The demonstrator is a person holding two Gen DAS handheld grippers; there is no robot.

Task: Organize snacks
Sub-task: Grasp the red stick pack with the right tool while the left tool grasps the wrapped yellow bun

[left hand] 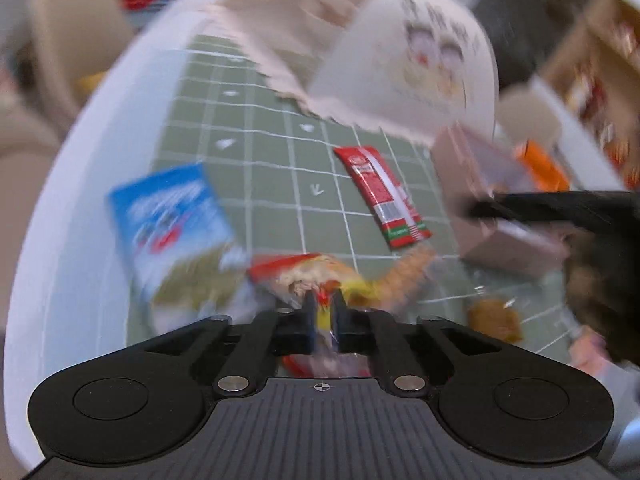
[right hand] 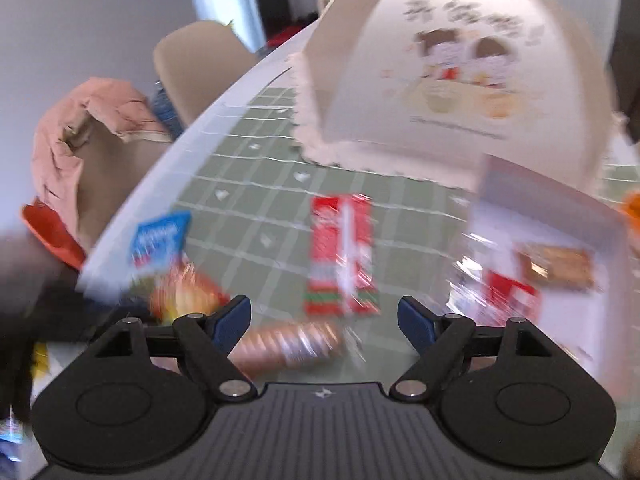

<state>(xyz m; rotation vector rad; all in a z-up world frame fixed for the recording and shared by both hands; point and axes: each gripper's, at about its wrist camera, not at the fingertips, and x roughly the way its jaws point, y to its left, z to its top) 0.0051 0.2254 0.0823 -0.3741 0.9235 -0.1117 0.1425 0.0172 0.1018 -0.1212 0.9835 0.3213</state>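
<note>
Right wrist: blue packet (right hand: 160,240) overhangs table edge (right hand: 132,204).

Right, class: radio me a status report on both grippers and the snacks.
Left gripper shut on red-yellow snack packet. Right gripper open, empty, over the mat. Red packet and paper bag ahead; frames blurred.

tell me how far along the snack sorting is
Early, by the look of it. No snack can be seen inside the paper bag. In hand: the left gripper is shut on a red-and-yellow packet; the right gripper is open and holds nothing. Left on the mat: the red stick pack, blue pouch, biscuit roll and pink box.
</note>
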